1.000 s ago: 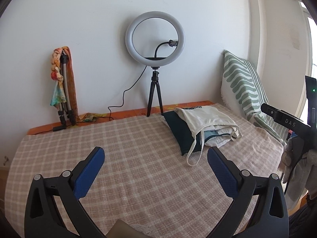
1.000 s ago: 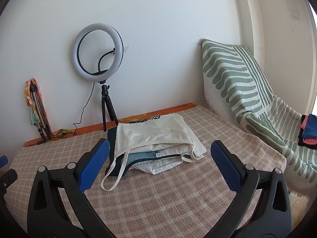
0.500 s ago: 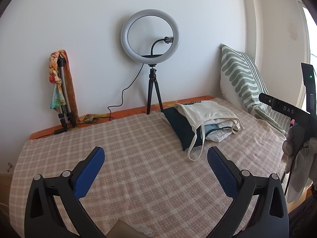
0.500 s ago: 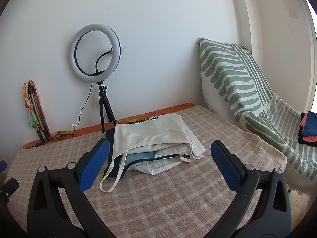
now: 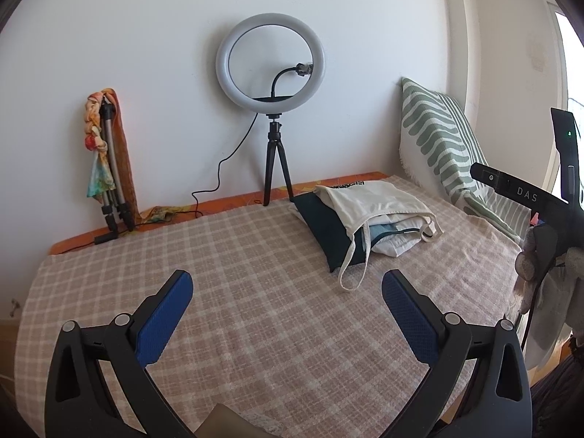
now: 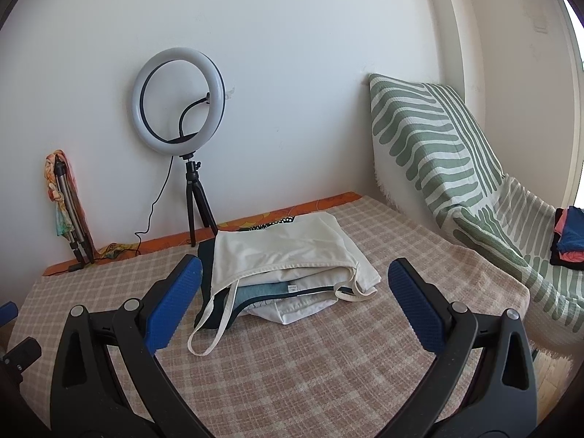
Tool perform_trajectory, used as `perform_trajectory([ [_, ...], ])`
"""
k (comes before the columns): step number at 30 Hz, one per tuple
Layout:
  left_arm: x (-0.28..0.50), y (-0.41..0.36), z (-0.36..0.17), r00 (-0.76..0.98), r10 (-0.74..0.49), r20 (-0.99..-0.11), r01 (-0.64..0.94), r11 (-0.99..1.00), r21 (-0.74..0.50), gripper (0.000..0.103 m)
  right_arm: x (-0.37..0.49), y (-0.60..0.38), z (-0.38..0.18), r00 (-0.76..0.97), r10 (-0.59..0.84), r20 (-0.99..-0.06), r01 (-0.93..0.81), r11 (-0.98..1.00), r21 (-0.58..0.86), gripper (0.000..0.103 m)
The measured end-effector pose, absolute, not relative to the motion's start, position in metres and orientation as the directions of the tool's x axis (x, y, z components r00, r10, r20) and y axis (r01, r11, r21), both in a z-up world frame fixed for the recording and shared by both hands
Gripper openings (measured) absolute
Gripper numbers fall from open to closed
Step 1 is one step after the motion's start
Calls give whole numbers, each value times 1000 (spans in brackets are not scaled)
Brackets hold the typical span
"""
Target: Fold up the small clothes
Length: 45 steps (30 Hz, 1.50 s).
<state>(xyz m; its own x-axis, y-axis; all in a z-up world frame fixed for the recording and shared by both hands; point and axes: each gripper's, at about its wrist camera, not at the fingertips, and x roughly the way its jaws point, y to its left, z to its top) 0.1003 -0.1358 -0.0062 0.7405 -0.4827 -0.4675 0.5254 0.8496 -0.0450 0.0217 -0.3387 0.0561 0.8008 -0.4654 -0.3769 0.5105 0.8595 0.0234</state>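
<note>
A cream tote bag point(image 5: 376, 200) stuffed with folded clothes lies on a dark garment point(image 5: 328, 230) at the back right of the checked cloth-covered table point(image 5: 237, 292). In the right wrist view the bag point(image 6: 284, 252) sits just beyond my fingers, its strap trailing toward me. My left gripper point(image 5: 286, 290) is open and empty above the table's front middle. My right gripper point(image 6: 292, 281) is open and empty, in front of the bag; its body shows at the right edge of the left wrist view point(image 5: 525, 197).
A ring light on a tripod point(image 5: 272, 109) stands at the back by the wall. A folded tripod wrapped in a colourful scarf point(image 5: 106, 160) leans at the back left. A green striped throw point(image 6: 456, 182) covers a seat on the right, with folded clothes point(image 6: 567, 235) on it.
Both grippers have shifted slightly; the views drifted a little and the bag looks marginally nearer in the right wrist view. Both stay open and empty. The bag has not moved.
</note>
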Motion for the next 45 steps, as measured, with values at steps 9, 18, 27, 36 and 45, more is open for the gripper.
perform_trajectory([
  [9,102,-134,-7,733,-483,-478,519,852,-65,103,23,-335,56,801,-463,-380,508,861,20,103],
  [18,101,-136,-8,730,-485,-481,526,849,-58,103,24,-336,56,802,-456,-386,504,863,28,103],
  [27,100,-136,-8,728,-490,-480,528,847,-63,103,24,-335,55,802,-452,-390,502,865,29,103],
  [36,99,-137,-9,721,-489,-491,528,847,-68,103,24,-334,54,802,-450,-393,501,865,31,103],
  [45,96,-136,-10,717,-498,-488,535,842,-74,103,25,-334,54,802,-449,-395,499,866,30,103],
])
